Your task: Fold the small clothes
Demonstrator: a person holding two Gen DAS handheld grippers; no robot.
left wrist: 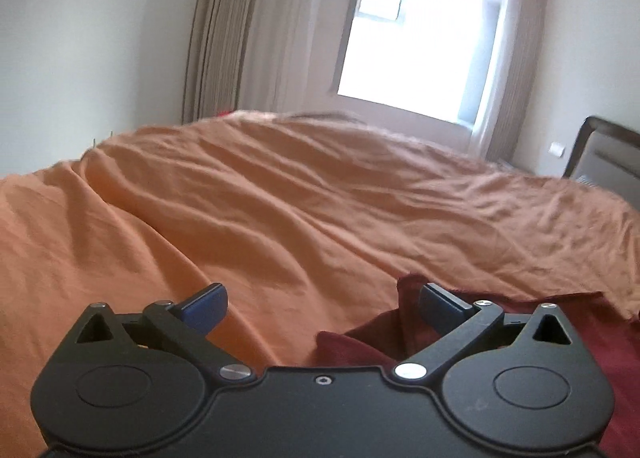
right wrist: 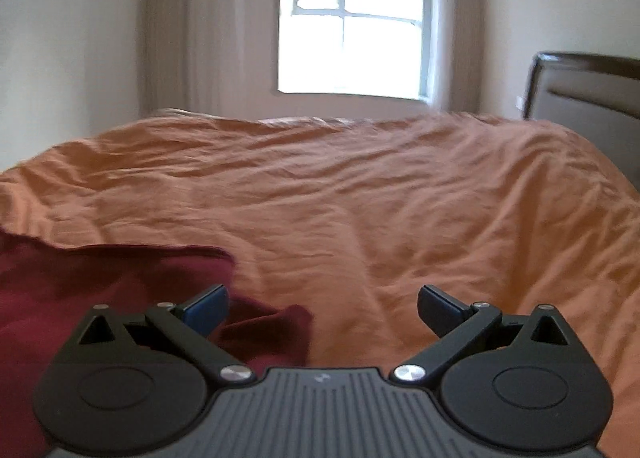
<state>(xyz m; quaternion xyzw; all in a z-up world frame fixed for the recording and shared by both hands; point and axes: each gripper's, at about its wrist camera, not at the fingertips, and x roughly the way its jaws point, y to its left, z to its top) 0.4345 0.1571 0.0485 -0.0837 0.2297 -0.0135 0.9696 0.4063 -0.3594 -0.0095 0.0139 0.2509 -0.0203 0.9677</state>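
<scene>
A dark red garment (left wrist: 520,314) lies on the orange bedsheet (left wrist: 280,198), at the lower right of the left wrist view and at the lower left of the right wrist view as the same garment (right wrist: 100,282). My left gripper (left wrist: 322,308) stands wide open, its right finger over the garment's raised left corner. My right gripper (right wrist: 322,308) is wide open too, its left finger above the garment's right edge and its right finger over bare sheet. Neither holds anything. The garment's near part is hidden under both grippers.
The wrinkled orange sheet (right wrist: 360,186) covers the whole bed. A bright window (right wrist: 352,26) with beige curtains (left wrist: 248,30) is at the far side. A dark headboard (right wrist: 592,86) stands at the right.
</scene>
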